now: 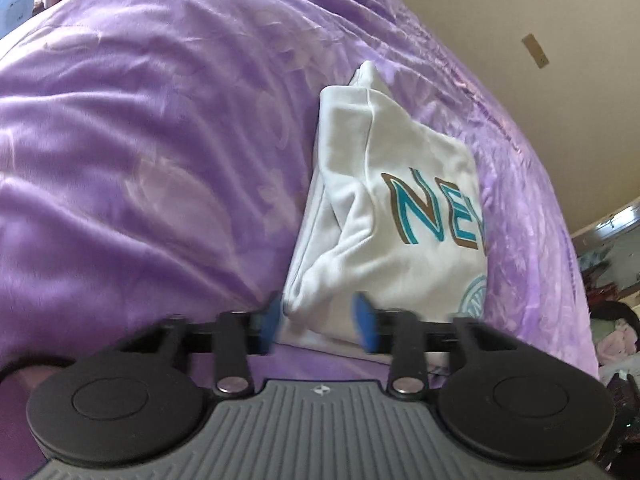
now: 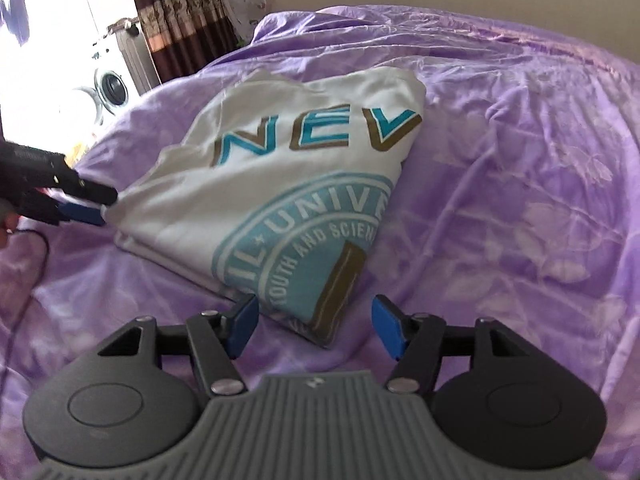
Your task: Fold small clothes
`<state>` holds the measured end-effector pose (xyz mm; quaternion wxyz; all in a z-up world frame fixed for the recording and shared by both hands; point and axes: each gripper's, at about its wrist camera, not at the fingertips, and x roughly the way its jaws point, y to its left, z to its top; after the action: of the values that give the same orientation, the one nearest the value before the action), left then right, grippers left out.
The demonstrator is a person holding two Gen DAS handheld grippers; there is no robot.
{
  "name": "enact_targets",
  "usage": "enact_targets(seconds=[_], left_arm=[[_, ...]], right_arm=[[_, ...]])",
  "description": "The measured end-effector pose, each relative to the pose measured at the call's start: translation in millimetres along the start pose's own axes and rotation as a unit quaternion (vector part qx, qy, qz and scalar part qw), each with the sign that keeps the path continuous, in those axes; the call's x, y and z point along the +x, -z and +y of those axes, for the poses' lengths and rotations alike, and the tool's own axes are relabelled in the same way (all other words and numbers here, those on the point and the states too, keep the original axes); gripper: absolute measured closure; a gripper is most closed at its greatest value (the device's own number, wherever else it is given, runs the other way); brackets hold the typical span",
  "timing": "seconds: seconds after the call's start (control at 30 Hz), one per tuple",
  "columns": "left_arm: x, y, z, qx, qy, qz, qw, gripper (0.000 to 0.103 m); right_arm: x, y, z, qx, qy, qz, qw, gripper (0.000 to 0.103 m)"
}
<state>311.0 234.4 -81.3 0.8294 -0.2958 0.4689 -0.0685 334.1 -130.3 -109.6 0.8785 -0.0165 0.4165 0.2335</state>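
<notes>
Folding well advanced, by the look of it. The white T-shirt (image 2: 280, 184) lies on the bed's purple bedspread (image 2: 520, 200) already doubled into a narrow stack, its print cut short at the folded edge: "NEV" in teal and brown above part of a pale blue round seal. Layered edges show along the side seen from the left wrist view. What seems left is a final crosswise fold, or only squaring up.

The left hand-held gripper (image 1: 320, 322) has its blue pads apart, astride one corner of the stack; whether they press the cloth cannot be told, and blur hides the contact. The right hand-held gripper (image 2: 314, 326) stands wide open, holding nothing, its pads either side of the nearest corner.

The fabric looks soft and thin, lightly creased, lying mostly flat.
</notes>
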Motion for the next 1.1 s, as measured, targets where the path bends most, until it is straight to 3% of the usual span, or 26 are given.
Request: enact_targets(seconds=[0.03,0.07,0.1,0.17,0.23,0.3,0.47,0.6,0.67,0.77,0.83,0.87,0.93,0.97,1.1], left_arm=[[-1,2,-1,-0.001,-0.006,-0.007,1.0,0.087],[-4,4,0,0.002,-0.009,-0.012,0.9999,0.093],[-7,5,-1,0.004,-0.007,-0.018,0.9998,0.093],[-18,8,-4,0.012,0.003,-0.035,0.9993,0.095],[-36,12,-15,0.035,0.016,-0.059,0.9975,0.095],[-43,16,-20,0.052,0.002,-0.06,0.9968,0.095],[0,26,0,0.069,-0.065,-0.021,0.9953,0.095],[19,25,7,0.058,-0.069,-0.008,0.996,0.094],[17,20,5,0.067,-0.077,0.002,0.9948,0.079],[2,12,-1,0.092,-0.076,0.019,0.9927,0.069],[-15,7,-9,0.118,-0.073,0.008,0.9902,0.052],[-22,5,-11,0.124,-0.067,-0.002,0.99,0.043],[-32,-2,-15,0.121,-0.054,-0.021,0.9909,0.033],[-35,-6,-17,0.122,-0.048,-0.028,0.991,0.028],[-33,-24,-26,0.114,-0.028,-0.047,0.992,0.02]], right_arm=[[2,0,2,-0.004,0.002,0.001,1.0,0.056],[6,-1,2,-0.009,0.005,0.005,1.0,0.057],[9,0,4,-0.013,0.007,0.012,1.0,0.06],[13,1,5,-0.013,0.011,0.019,1.0,0.076],[12,2,2,-0.001,0.004,0.014,1.0,0.102],[2,1,-1,0.009,0.004,-0.006,1.0,0.103],[-1,5,-11,0.034,-0.007,0.002,0.999,0.103],[15,12,-11,0.037,-0.005,0.015,0.999,0.103],[14,12,-11,0.031,-0.004,0.017,0.999,0.103],[7,9,-7,0.017,-0.001,0.026,1.0,0.1],[-2,7,-9,0.018,-0.003,0.013,1.0,0.095],[-7,4,-10,0.023,-0.005,0.005,1.0,0.088],[-16,-2,-16,0.043,-0.013,-0.018,0.999,0.059],[-18,-6,-19,0.054,-0.017,-0.026,0.998,0.059],[-15,-27,-31,0.094,-0.033,-0.042,0.994,0.058]])
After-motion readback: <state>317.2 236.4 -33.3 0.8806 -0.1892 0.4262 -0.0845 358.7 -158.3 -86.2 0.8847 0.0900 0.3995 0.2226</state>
